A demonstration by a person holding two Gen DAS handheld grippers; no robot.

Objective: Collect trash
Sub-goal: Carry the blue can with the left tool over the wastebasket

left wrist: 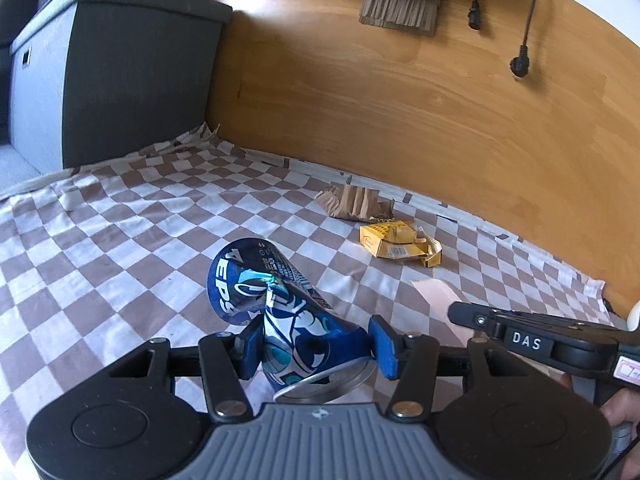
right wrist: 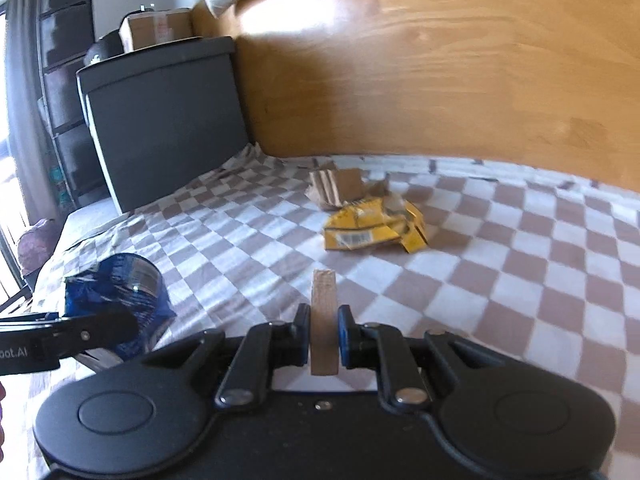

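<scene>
A crushed blue Pepsi can (left wrist: pixel 276 308) is clamped between the blue pads of my left gripper (left wrist: pixel 316 346), lifted over the checked cloth (left wrist: pixel 120 240). The same can (right wrist: pixel 120 296) shows at the lower left of the right wrist view. My right gripper (right wrist: pixel 324 334) is shut on a flat piece of brown cardboard (right wrist: pixel 323 312), held edge-on and upright. That gripper's side (left wrist: pixel 520 336) reaches in from the right of the left wrist view. On the cloth ahead lie a crumpled yellow packet (left wrist: pixel 400 242) (right wrist: pixel 372 226) and a torn scrap of corrugated cardboard (left wrist: pixel 356 204) (right wrist: pixel 340 188).
A dark grey storage box (left wrist: pixel 100 72) (right wrist: pixel 168 120) stands at the cloth's far left corner. Wooden floor (left wrist: pixel 400 92) runs beyond the cloth, with black plugs on cables (left wrist: pixel 520 66) and more cardboard (left wrist: pixel 400 8) on it. A pink paper slip (left wrist: pixel 436 292) lies near the right gripper.
</scene>
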